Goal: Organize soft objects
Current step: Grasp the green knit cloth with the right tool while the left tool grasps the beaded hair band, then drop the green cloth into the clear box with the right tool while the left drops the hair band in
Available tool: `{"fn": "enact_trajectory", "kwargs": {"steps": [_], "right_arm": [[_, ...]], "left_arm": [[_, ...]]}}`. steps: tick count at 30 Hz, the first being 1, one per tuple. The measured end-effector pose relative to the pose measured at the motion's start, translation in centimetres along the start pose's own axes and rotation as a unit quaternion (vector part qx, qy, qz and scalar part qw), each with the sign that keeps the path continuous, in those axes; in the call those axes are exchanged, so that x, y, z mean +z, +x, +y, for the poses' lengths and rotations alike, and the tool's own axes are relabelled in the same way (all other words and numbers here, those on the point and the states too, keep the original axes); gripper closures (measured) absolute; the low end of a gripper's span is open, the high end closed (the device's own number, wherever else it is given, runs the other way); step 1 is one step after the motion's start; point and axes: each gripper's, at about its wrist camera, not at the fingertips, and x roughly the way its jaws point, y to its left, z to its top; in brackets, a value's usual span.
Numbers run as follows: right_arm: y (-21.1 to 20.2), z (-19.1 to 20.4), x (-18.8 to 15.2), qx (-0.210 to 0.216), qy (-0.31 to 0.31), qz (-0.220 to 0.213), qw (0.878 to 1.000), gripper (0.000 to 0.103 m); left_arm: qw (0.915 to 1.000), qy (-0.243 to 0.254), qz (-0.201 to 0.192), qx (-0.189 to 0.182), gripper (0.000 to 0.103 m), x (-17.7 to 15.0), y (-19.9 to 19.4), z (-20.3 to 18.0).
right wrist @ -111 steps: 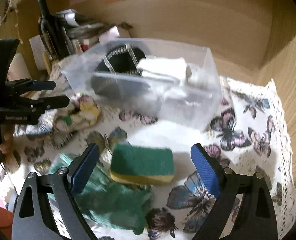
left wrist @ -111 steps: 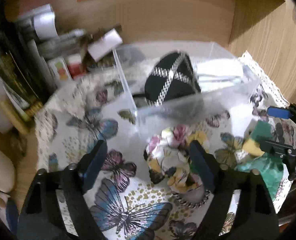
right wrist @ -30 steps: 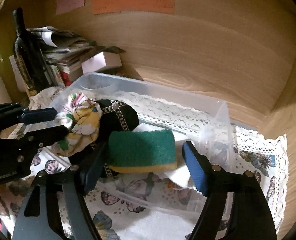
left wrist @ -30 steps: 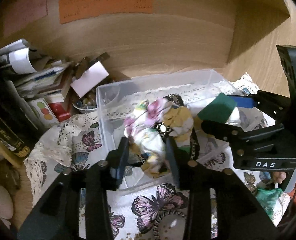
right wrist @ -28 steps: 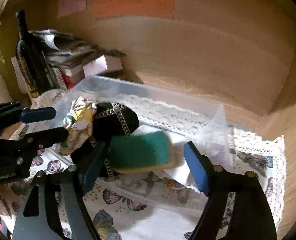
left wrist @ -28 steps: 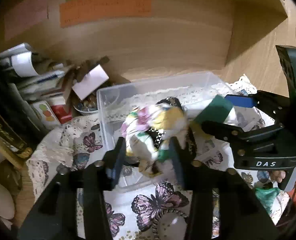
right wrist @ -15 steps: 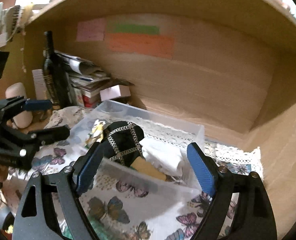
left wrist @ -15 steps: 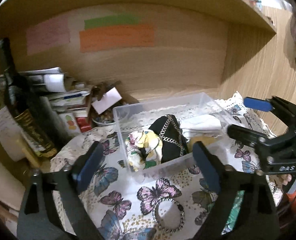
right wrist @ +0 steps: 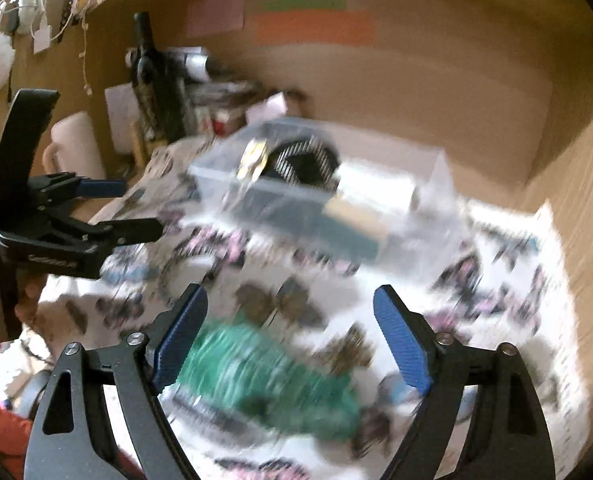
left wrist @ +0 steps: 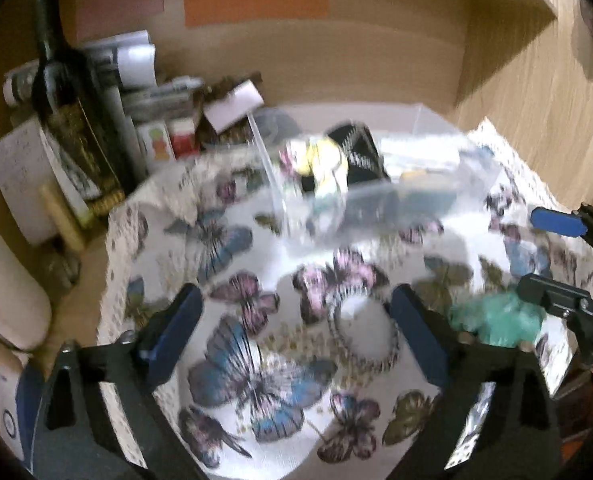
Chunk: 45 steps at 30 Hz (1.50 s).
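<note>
A clear plastic bin (left wrist: pixel 380 196) (right wrist: pixel 436 184) stands at the back of the butterfly cloth. In it lie a floral scrunchie (left wrist: pixel 320 164) (right wrist: pixel 252 160), a black chain-trimmed item (left wrist: pixel 358 152) (right wrist: pixel 304 160) and a sponge (right wrist: pixel 352 216). A green cloth (right wrist: pixel 264 380) (left wrist: pixel 496 316) lies on the cloth. My left gripper (left wrist: pixel 292 332) is open and empty above a chain ring (left wrist: pixel 364 332). My right gripper (right wrist: pixel 290 336) is open and empty just above the green cloth. Both views are blurred.
A dark bottle (left wrist: pixel 68 92) (right wrist: pixel 152 80), papers and small boxes (left wrist: pixel 164 144) crowd the back left corner. A cream cup (right wrist: pixel 76 144) stands at the left. Wooden walls close the back and right. The butterfly cloth (left wrist: pixel 256 360) covers the surface.
Both grippers let the scrunchie and the sponge go into the bin, then drew back and down. The right one now hangs over the green cloth, the left over the chain ring.
</note>
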Motion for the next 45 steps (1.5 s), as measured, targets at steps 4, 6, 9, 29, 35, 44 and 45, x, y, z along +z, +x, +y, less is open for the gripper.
{"fn": "enact_trajectory", "kwargs": {"steps": [4,6,9,29,35,44,45], "right_arm": [[0.7,0.1,-1.5,0.021,0.012,0.031,0.999,0.029],[1.0,0.0,-2.1,0.032,0.015,0.043,0.998,0.034],[1.2,-0.3,-2.6,0.043,0.022,0.053,0.997,0.044],[-1.6,-5.1,-0.4,-0.03,0.056,-0.014,0.998,0.089],[-3.4,-6.4,2.3,-0.053,0.058,-0.065,0.995,0.089],[-4.5,-6.5,6.8,-0.068,0.039,-0.129,0.989,0.089],[-4.3,-6.4,7.2,-0.066,0.037,-0.132,0.988,0.089]], "left_arm": [[0.9992,0.005,0.034,-0.021,0.034,-1.5,1.1,-0.6],[0.9981,0.005,0.05,-0.034,0.044,-1.9,1.7,-0.8],[0.9962,0.01,0.074,-0.045,0.055,-2.4,2.7,-1.3],[0.9987,0.013,0.029,-0.04,0.098,-0.6,0.6,-0.9],[0.9988,0.012,-0.024,-0.041,0.098,1.9,-1.8,-0.8],[0.9946,0.012,-0.099,-0.027,0.098,5.9,-4.2,-0.8],[0.9941,0.011,-0.104,-0.028,0.098,6.3,-4.3,-0.8]]}}
